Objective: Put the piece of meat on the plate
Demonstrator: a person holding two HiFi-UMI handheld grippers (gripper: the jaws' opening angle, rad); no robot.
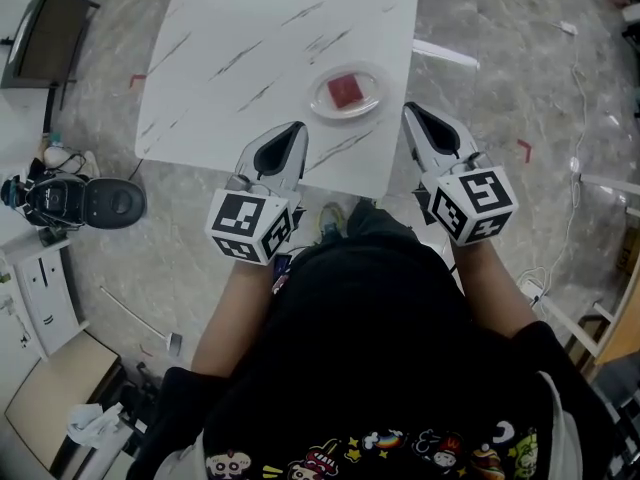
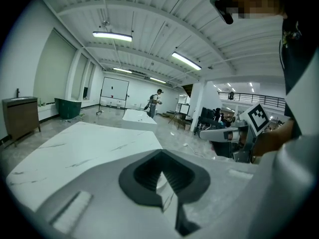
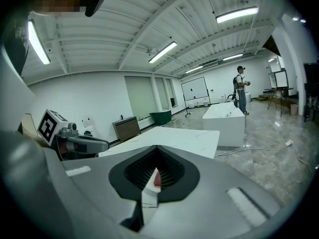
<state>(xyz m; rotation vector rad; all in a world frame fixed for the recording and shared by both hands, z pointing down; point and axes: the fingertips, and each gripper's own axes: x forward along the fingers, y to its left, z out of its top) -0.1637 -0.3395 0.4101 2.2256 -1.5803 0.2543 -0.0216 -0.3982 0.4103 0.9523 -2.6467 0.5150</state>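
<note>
A red piece of meat [image 1: 346, 91] lies on a small white plate [image 1: 319, 104] near the front edge of the white marble table [image 1: 250, 38]. My left gripper [image 1: 296, 130] hovers over the table's near edge, to the plate's lower left, shut and holding nothing. My right gripper [image 1: 411, 113] hangs just off the table's right corner, beside the plate, also shut and holding nothing. In the right gripper view a sliver of the meat [image 3: 157, 179] shows through the thin slit between the closed jaws [image 3: 155, 171]. The left gripper view shows its closed jaws [image 2: 160, 169] over the tabletop.
A black machine [image 1: 85, 203] sits on the floor at the left, with a dark cabinet [image 1: 45, 38] behind it. White cables [image 1: 577, 168] trail over the floor at the right. A red tape mark [image 1: 523, 149] is on the floor. A person [image 3: 240, 88] stands far off.
</note>
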